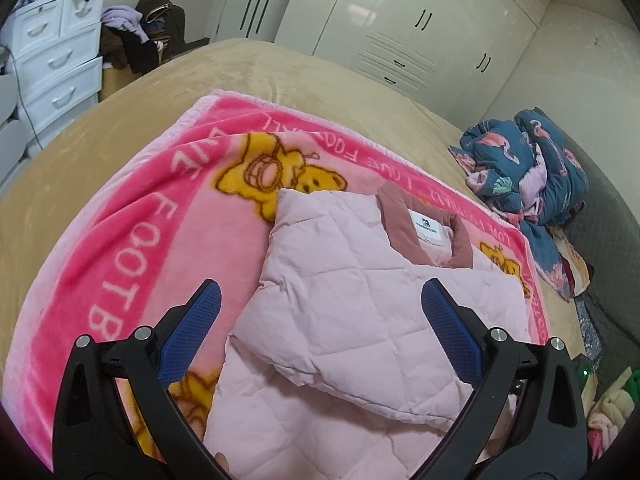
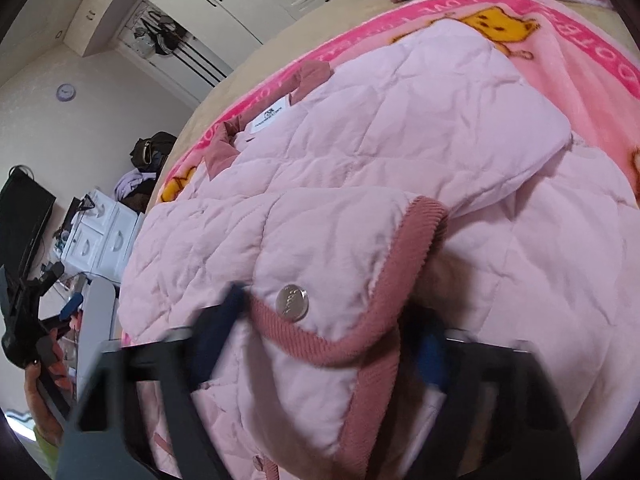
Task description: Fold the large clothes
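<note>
A pale pink quilted jacket [image 1: 360,300] with a dusty-rose collar [image 1: 424,224] lies on a pink cartoon blanket [image 1: 160,208] on the bed, one sleeve folded across its body. My left gripper [image 1: 320,300] is open and empty, hovering above the jacket. In the right wrist view the jacket [image 2: 380,152] fills the frame. My right gripper [image 2: 332,320] is motion-blurred, its jaws wide apart on either side of a corduroy-trimmed cuff [image 2: 340,280] with a silver snap [image 2: 293,302]. The cuff sits between the fingers, not clamped.
The beige bed cover [image 1: 300,64] extends beyond the blanket. A bundled blue flamingo quilt [image 1: 532,168] lies at the bed's right. White drawers [image 1: 52,64] and piled clothes [image 1: 136,32] stand at left, wardrobes [image 1: 420,24] behind.
</note>
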Demonstrator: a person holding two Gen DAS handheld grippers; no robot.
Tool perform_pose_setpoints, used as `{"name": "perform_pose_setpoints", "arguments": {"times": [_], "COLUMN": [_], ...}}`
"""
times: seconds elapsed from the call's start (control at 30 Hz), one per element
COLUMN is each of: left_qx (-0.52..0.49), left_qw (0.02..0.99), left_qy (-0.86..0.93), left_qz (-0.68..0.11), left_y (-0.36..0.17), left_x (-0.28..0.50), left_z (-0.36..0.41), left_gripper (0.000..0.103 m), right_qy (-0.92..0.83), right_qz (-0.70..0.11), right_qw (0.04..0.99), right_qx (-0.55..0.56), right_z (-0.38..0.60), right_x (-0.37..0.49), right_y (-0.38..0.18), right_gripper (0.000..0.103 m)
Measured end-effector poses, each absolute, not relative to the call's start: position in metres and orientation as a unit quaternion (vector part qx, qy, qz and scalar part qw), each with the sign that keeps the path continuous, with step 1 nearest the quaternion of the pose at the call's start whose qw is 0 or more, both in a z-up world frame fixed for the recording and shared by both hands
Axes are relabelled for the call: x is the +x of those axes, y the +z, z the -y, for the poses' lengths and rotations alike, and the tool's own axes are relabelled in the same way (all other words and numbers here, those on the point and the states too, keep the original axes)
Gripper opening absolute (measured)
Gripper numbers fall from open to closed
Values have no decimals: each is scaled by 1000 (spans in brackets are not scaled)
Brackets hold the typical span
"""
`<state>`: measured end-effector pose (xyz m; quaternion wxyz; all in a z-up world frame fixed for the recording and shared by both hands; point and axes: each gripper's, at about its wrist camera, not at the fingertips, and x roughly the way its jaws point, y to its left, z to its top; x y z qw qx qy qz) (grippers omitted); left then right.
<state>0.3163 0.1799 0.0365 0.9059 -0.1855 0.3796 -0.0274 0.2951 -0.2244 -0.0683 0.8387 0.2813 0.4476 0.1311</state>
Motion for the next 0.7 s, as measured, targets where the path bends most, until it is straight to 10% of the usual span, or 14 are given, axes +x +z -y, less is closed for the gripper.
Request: {"name": "perform_pose_setpoints", "arguments": {"times": [0.2,0.7], "left_qx": [-191,-195], "left_qw": [904,903], "left_qy": [-26,-37], "left_qz": [-382,-380], "left_y": [35,33], "left_x": [317,320], "left_z": [-181,-175], "left_gripper": [94,94], "right_qy": [154,173], "right_qz": [-396,-308], "right_qw": [876,926], "right_qx": [230,133], "right_z": [211,207], "right_x": [287,325], "right_y": [-37,53], "right_gripper": [25,22]}}
